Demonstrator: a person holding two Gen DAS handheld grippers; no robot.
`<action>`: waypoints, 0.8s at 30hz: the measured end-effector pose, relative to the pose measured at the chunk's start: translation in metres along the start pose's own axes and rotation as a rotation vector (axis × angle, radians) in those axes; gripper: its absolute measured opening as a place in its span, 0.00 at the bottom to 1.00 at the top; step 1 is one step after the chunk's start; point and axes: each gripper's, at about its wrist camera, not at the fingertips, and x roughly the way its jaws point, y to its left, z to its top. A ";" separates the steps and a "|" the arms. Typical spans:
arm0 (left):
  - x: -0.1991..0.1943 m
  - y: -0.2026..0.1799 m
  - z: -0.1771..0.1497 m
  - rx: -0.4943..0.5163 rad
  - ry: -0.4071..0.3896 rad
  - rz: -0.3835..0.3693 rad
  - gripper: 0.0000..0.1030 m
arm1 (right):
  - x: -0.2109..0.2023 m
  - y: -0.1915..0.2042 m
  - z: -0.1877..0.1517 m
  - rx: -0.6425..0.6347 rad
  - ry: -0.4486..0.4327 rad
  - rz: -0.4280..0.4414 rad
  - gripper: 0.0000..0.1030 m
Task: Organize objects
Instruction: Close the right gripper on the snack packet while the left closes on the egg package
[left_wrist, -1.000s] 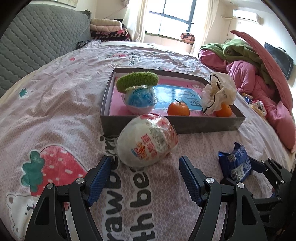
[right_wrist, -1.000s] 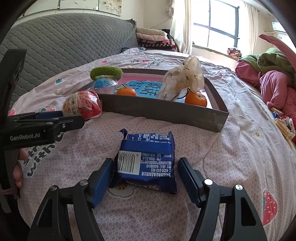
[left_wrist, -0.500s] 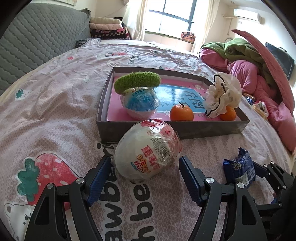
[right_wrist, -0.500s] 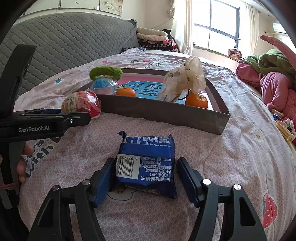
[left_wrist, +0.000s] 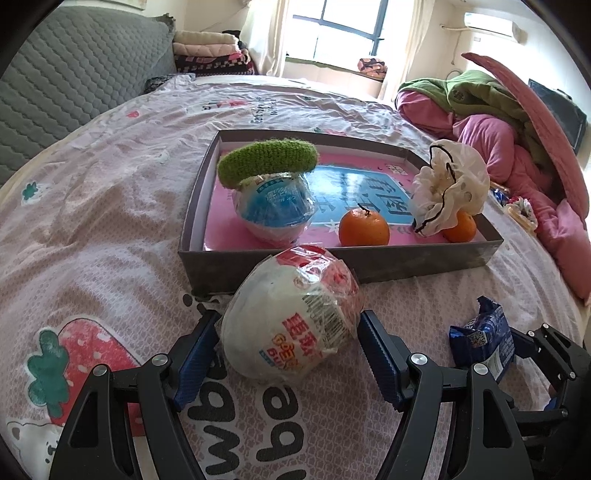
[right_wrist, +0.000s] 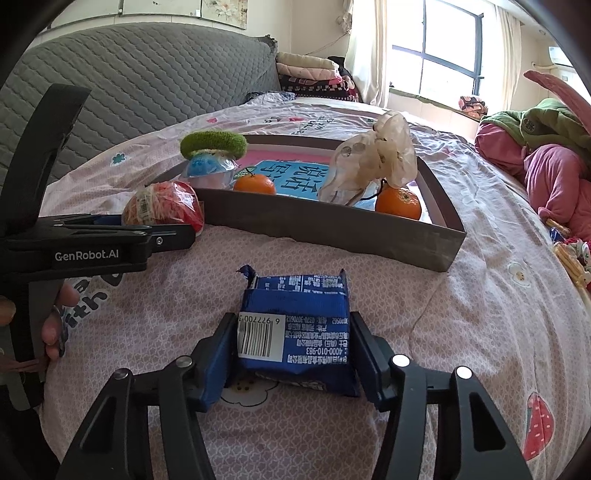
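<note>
Lying between closing right gripper (right_wrist: 291, 354) pads: blue packet (right_wrist: 295, 332), seemingly touching.

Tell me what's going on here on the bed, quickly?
A person is tidying loose items into a shallow grey tray on the bed, one hand-held gripper per hand. The left hand-held gripper straddles a red-and-white wrapped ball lying just in front of the tray. The right hand-held gripper has just been closing around a blue snack packet, its pads at the packet's sides. Both items lie on the bedspread. Two oranges are already in the tray.
</note>
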 end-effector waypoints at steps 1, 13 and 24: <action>0.001 0.000 0.000 0.001 -0.001 -0.002 0.74 | 0.001 0.000 0.001 0.001 0.001 0.002 0.57; 0.008 -0.008 0.004 0.034 0.017 -0.006 0.65 | 0.004 -0.004 0.006 0.014 0.004 0.020 0.54; 0.006 -0.013 0.004 0.043 0.014 -0.011 0.59 | 0.005 -0.006 0.008 0.022 0.000 0.031 0.54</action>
